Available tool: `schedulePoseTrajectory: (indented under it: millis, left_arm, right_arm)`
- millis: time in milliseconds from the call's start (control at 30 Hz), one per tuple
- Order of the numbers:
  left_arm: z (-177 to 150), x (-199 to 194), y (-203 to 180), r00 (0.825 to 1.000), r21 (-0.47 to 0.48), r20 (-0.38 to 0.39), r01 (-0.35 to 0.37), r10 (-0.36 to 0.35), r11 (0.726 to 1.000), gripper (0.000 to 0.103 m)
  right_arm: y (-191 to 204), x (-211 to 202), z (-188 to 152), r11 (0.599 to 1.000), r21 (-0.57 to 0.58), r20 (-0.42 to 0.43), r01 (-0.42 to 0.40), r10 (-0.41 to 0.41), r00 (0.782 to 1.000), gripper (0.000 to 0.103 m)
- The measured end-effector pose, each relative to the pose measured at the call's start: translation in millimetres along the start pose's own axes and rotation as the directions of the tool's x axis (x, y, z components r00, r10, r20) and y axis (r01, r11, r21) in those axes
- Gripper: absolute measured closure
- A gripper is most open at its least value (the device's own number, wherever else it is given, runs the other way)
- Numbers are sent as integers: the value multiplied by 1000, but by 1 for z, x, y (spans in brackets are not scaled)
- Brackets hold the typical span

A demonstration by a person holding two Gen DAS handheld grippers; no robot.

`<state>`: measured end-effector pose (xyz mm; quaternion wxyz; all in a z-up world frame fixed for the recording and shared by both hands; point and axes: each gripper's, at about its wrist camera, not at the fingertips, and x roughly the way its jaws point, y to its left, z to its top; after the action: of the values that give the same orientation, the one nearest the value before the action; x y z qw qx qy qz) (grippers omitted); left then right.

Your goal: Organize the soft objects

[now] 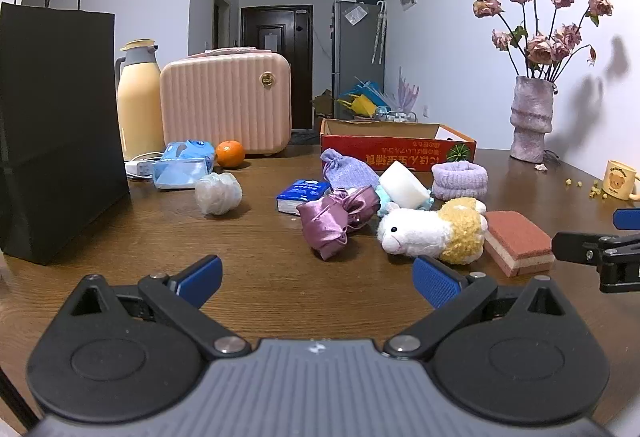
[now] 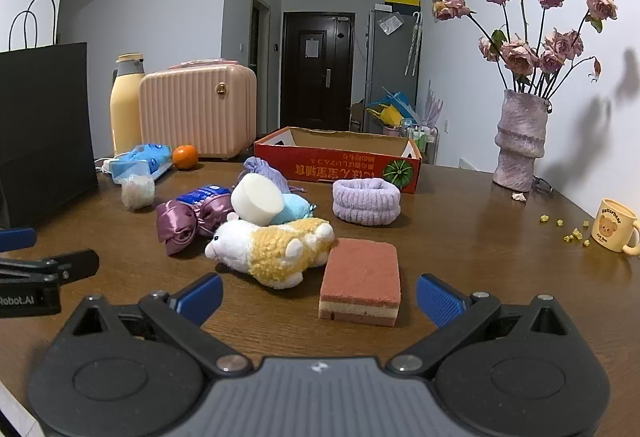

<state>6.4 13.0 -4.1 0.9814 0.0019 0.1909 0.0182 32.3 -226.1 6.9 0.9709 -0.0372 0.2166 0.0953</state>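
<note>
Both the left tool (image 1: pixel 318 283) and right tool (image 2: pixel 319 293) hover wide open and empty, with the rust-topped layered sponge (image 2: pixel 360 279) just ahead of the right one, likely bound for the red cardboard box (image 2: pixel 340 163) beyond.

Both wrist cams low over table (image 1: pixel 260 277), tilted slightly down, facing far door; left gripper (image 1: pixel 316 283) view sits left of right gripper (image 2: pixel 320 295) view; shared: plush sheep (image 1: pixel 432 231) (image 2: pixel 276 251) ahead of claws

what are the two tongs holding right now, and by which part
Nothing is held. The left tongs and right tongs both stand wide open above the brown wooden table; the layered red-topped sponge lies untouched ahead of the right tongs.
</note>
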Motion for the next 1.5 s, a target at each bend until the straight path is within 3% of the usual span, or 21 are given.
schedulePoseTrajectory:
  millis: [1500]
  left_arm:
    - [-1,5,-9,998,7,11,64,-64,998,0]
  right_arm:
    - [-6,-1,-10,998,35,-5,43,-43,999,0]
